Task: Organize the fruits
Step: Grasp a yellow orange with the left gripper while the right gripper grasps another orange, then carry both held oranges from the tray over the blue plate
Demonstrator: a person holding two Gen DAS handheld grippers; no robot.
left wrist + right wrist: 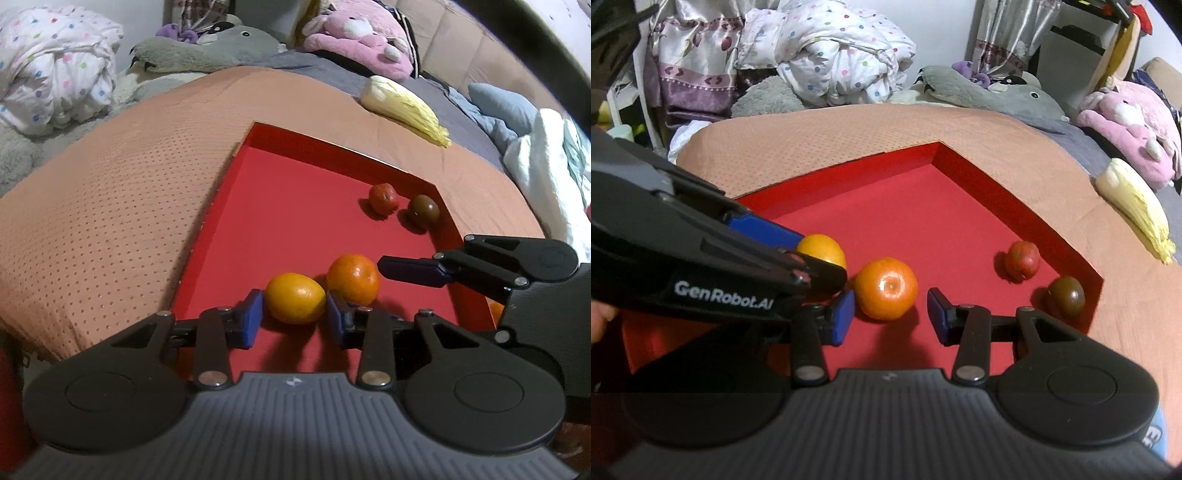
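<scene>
Pinched yellow orange (295,298) in left gripper (294,317) for sorting; right gripper (891,316), spread, at deeper orange's (886,288) six o'clock.

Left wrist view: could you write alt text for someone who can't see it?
The left gripper closes its blue pads on a yellow-orange fruit in a red tray, beside an orange; two small dark fruits sit farther back.
</scene>
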